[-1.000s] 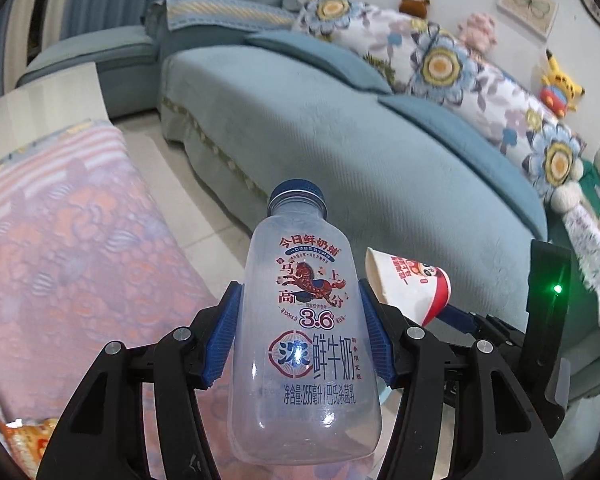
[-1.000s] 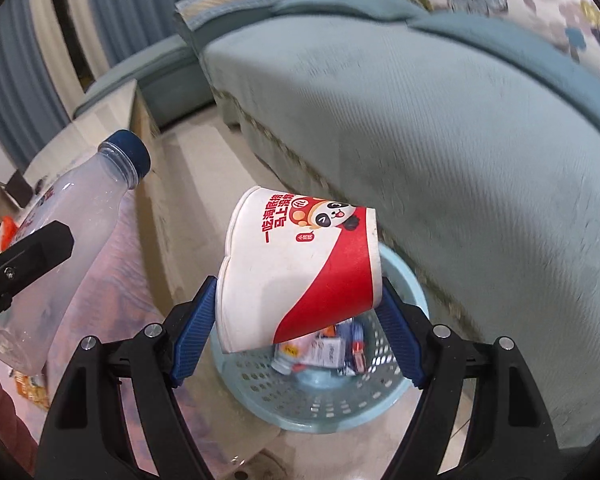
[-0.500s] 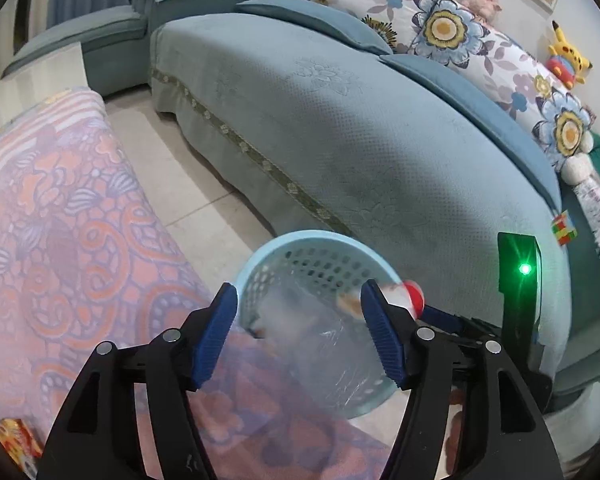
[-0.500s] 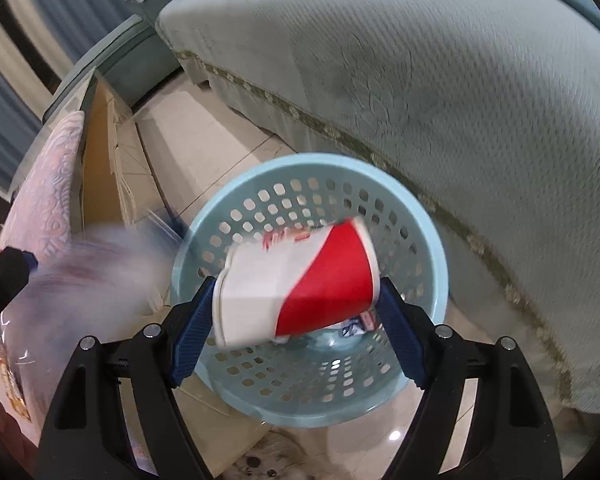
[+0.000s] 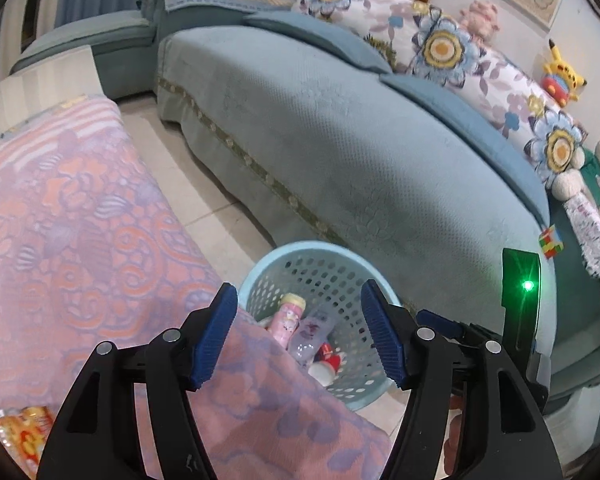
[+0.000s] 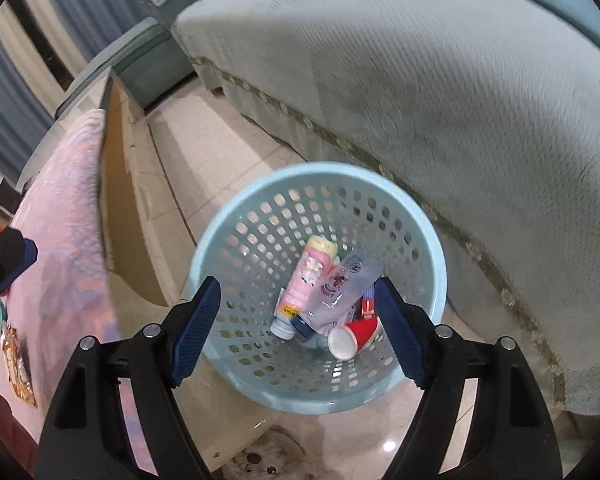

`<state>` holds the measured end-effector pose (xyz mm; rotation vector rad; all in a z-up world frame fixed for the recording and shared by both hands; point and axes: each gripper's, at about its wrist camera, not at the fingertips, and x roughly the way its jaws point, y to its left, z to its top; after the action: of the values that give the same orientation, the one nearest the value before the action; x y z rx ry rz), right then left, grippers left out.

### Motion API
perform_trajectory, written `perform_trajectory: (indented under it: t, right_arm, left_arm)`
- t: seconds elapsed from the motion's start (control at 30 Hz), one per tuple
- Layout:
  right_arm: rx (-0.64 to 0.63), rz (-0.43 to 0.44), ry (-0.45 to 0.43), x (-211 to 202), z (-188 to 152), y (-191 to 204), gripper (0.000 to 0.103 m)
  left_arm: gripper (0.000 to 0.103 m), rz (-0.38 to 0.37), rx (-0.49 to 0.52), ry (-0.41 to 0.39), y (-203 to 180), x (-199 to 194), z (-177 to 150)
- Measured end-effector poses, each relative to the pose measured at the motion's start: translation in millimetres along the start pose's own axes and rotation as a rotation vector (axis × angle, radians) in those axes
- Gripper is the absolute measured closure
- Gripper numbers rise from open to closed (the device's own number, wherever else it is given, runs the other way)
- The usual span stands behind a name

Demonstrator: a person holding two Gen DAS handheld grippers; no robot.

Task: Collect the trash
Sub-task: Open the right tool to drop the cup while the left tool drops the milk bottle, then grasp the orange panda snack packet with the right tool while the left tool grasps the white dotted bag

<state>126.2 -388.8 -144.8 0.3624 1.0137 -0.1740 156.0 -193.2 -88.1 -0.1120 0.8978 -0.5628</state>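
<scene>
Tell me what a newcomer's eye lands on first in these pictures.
The light blue perforated basket on the tiled floor beside the teal sofa draws the eye. In it lie a pink bottle, a clear milk bottle and a red-and-white paper cup. Both the left claw and the right claw hang open above it, holding nothing.

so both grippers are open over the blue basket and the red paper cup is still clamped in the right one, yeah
Not quite. The right gripper is open and empty; the right wrist view shows the red paper cup lying inside the blue basket. The left gripper is open too.
</scene>
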Motion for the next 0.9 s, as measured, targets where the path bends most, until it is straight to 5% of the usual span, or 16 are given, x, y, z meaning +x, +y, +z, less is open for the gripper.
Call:
perform_trajectory:
  t: [0.23,0.47,0.73,0.9]
  right_arm:
    - [-0.130,0.041,-0.123,-59,5,57,0.032]
    - [-0.294,0.157,-0.206,-107,-11,139,0.034]
    - [-0.516,0.346,-0.177,-119,-63,224,0.034]
    - [-0.636,0.422,-0.095,-103,-102,262,0.034]
  left_arm:
    - [0.040,0.043,-0.053,-0.107,28,-79,1]
    - [0.039,0.168,-0.139,-0.200,82,-157,-13]
    - [0.040,0.396,-0.315,-0.192,172,-215,-54]
    - [0.040,0.421,-0.414,-0.179,212,-222,-72]
